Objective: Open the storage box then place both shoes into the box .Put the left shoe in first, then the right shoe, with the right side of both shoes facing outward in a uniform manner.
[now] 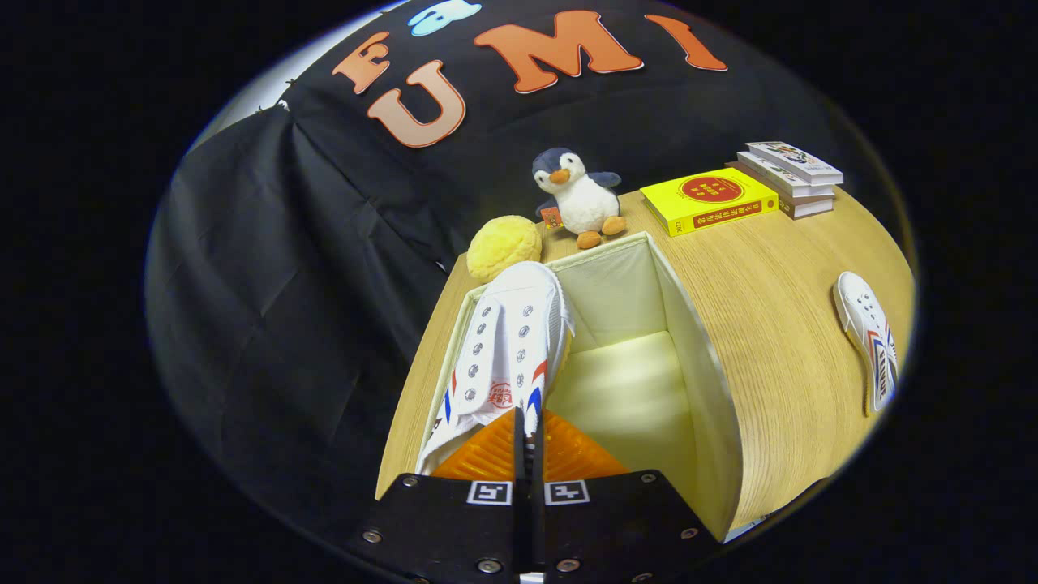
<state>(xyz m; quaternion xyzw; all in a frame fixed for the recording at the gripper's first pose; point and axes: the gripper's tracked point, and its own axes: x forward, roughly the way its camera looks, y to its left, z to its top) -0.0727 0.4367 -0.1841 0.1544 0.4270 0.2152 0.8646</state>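
Two white shoes are counted: one [511, 349] at the open storage box [689, 341], one [868, 341] on the table [770, 324]. One penguin toy [577, 199], one yellow ball [503, 247] and four books [709, 199] are counted.

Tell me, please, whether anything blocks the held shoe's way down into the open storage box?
Nothing visible does. The gripper is shut on the white shoe, which hangs over the open storage box; the box floor beneath it is bare.

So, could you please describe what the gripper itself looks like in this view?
The gripper has two broad black plates side by side at its base, each dotted with silver screws and bearing a small square black-and-white marker near the inner edge. Ahead of the plates, two ribbed fingers narrow toward their tips. No cables are visible.
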